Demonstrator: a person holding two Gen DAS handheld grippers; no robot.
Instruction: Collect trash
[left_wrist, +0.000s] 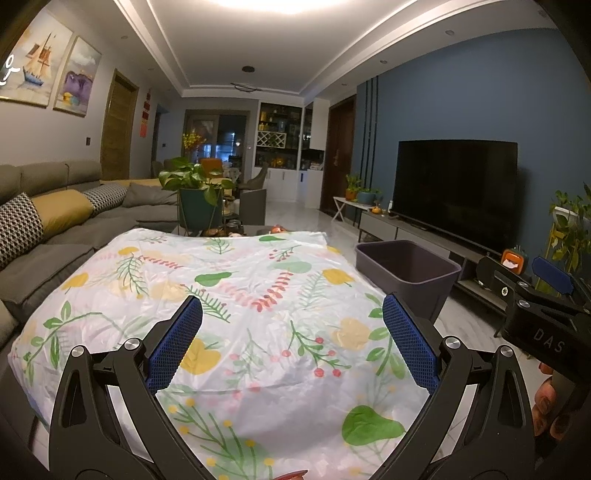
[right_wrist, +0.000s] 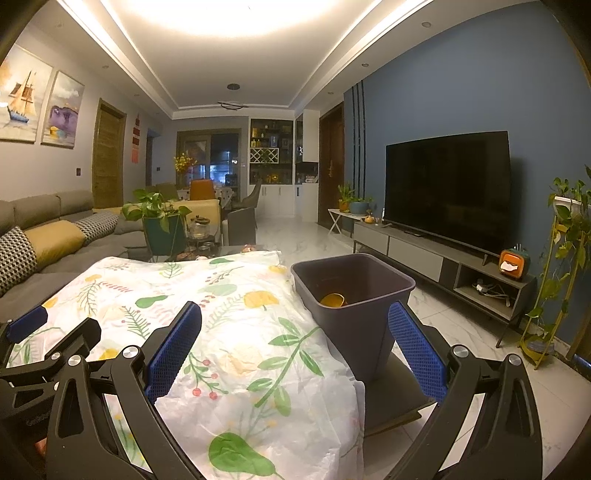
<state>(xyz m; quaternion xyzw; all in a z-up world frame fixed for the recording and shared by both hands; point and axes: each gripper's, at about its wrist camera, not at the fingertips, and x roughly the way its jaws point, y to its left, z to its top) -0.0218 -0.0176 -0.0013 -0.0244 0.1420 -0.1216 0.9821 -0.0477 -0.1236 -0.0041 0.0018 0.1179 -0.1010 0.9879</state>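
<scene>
Inside the dark grey square plastic waste bin (right_wrist: 354, 295), a yellow-orange rounded item (right_wrist: 332, 299) lay against the near-left wall at the bottom; its nature could not be determined. That bin stood just beside the right edge of the table covered by a white floral-print plastic cloth (right_wrist: 236, 332), resting on a dark flat surface lower than the tabletop, seemingly touching the hanging cloth. The cloth surface itself carried no loose item within either view, apart from a small red-orange sliver (left_wrist: 291, 473) at the bottom edge of the left wrist view, too cropped to identify. The left gripper (left_wrist: 291, 343), black-framed with blue textured pads, hovered above the cloth with its jaws spread wide and nothing between them. The right gripper (right_wrist: 295, 347), of the same build, was likewise held wide apart and empty, its left finger over the cloth and its right finger (right_wrist: 417, 350) in front of the bin's outer wall. A hand (left_wrist: 550, 402) was visible on the right gripper's handle in the left wrist view. Further out, a grey sectional sofa (left_wrist: 55, 236) with yellow and patterned cushions ran along the left, a potted green plant (left_wrist: 195, 184) on a metal stand stood beyond the table, and a large black television (right_wrist: 447, 188) sat on a low grey cabinet (right_wrist: 424, 258) against the blue wall.
</scene>
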